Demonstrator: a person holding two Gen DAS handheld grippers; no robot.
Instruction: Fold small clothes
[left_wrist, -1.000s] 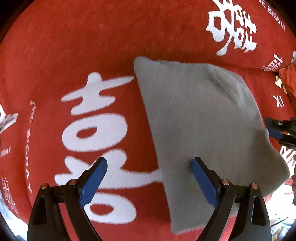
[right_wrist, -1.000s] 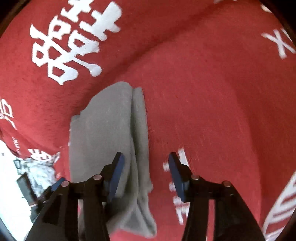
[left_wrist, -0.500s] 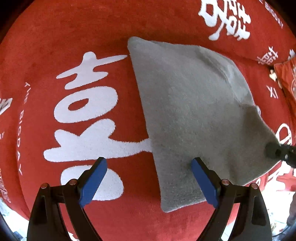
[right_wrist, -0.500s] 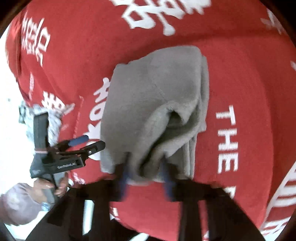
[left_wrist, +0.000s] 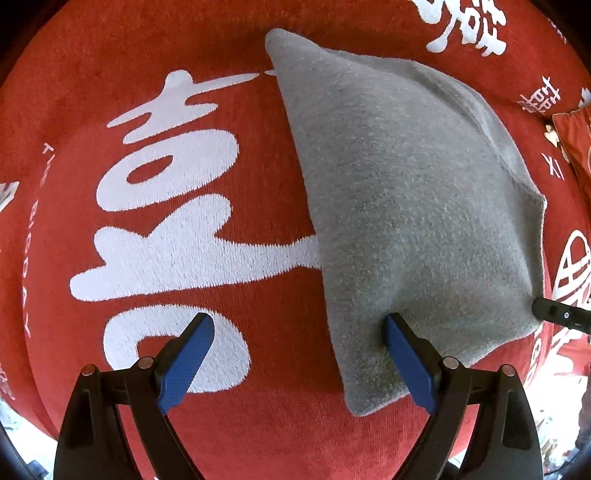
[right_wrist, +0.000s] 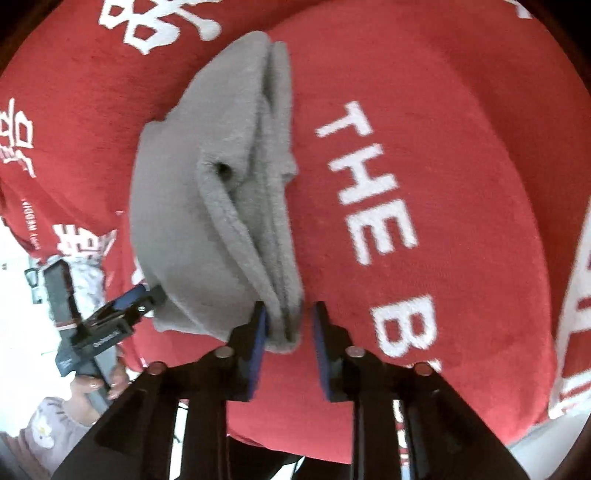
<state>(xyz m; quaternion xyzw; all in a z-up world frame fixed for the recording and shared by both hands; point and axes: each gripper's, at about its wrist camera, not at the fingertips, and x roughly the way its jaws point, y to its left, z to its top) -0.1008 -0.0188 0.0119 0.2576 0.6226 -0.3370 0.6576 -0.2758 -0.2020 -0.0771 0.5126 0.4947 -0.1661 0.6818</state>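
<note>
A folded grey cloth (left_wrist: 406, 206) lies on a red blanket with white characters (left_wrist: 166, 206). My left gripper (left_wrist: 299, 354) is open wide at the cloth's near left corner; its right finger rests on the grey fabric and its left finger is over the blanket. In the right wrist view the cloth (right_wrist: 207, 199) shows stacked folded edges. My right gripper (right_wrist: 288, 332) has its jaws narrowed around the cloth's near corner, with a small gap still showing on the right side. The left gripper also shows in the right wrist view (right_wrist: 140, 295), at the cloth's far corner.
The red blanket (right_wrist: 443, 184) covers the whole work surface and drops off at its near edge. A red pillow or second cloth (left_wrist: 576, 136) lies at the far right. A hand in a patterned sleeve (right_wrist: 92, 387) holds the left gripper's handle.
The right gripper narrowed from wide open and has closed in around the cloth's layered corner. The left gripper stayed open as the cloth shifted slightly in its view.
</note>
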